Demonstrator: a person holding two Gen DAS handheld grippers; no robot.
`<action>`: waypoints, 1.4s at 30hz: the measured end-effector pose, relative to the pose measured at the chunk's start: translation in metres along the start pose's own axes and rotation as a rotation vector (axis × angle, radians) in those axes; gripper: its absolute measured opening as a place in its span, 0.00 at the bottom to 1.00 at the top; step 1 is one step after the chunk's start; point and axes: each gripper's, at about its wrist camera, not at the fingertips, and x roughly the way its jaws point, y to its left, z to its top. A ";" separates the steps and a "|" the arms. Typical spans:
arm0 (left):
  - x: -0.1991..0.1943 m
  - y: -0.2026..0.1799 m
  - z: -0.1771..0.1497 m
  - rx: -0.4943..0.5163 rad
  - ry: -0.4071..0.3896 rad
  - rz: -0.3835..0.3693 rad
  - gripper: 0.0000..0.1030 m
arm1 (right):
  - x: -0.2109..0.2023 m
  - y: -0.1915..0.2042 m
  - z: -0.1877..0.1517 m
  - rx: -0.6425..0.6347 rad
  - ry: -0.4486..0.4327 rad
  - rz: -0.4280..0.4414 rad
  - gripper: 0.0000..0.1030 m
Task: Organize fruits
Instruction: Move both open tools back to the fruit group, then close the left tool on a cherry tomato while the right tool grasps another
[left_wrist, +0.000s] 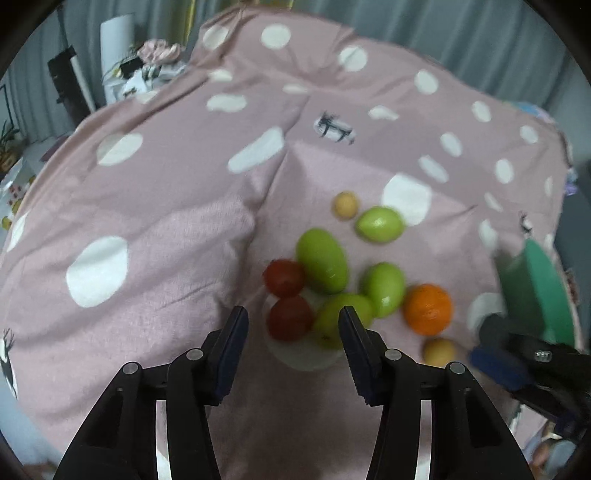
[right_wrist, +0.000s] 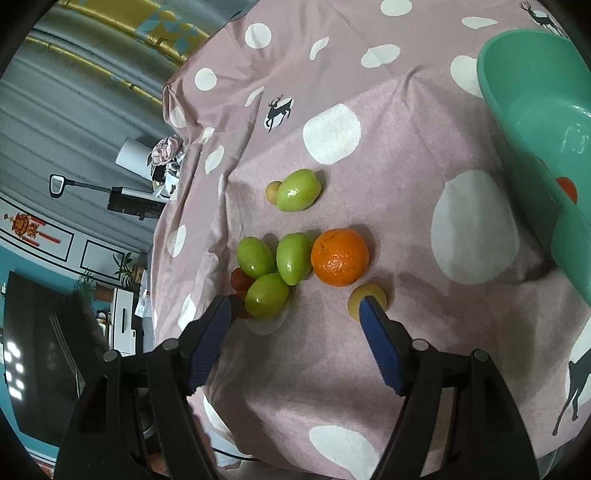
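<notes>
On the pink dotted cloth (left_wrist: 166, 229) lies a cluster of fruit: several green fruits (left_wrist: 322, 260), two red tomatoes (left_wrist: 284, 277), an orange (left_wrist: 427, 308) and two small yellow fruits (left_wrist: 345, 205). My left gripper (left_wrist: 291, 326) hovers open over the near tomato (left_wrist: 289, 318), which shows between its tips with neither pad pressing on it. My right gripper (right_wrist: 297, 308) is open and empty, just short of the orange (right_wrist: 340, 256). Its right fingertip covers part of a small yellow fruit (right_wrist: 360, 295). A green bowl (right_wrist: 517, 92) at the right holds something orange (right_wrist: 567, 188).
The cloth is creased, with a raised fold (left_wrist: 273, 177) left of the fruit. The bowl (left_wrist: 543, 288) stands at the cloth's right edge beside the other gripper (left_wrist: 495, 365). Room furniture and clutter (right_wrist: 129, 199) lie beyond the cloth's left edge.
</notes>
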 end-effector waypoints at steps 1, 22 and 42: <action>0.000 0.001 0.000 -0.004 -0.008 -0.005 0.51 | -0.001 -0.001 0.000 -0.001 -0.002 0.001 0.71; 0.030 -0.007 0.003 0.049 0.054 0.106 0.34 | -0.007 -0.014 0.000 0.037 0.014 -0.008 0.71; -0.057 0.054 0.006 -0.089 -0.113 -0.006 0.27 | 0.058 0.052 -0.002 -0.093 0.183 0.172 0.46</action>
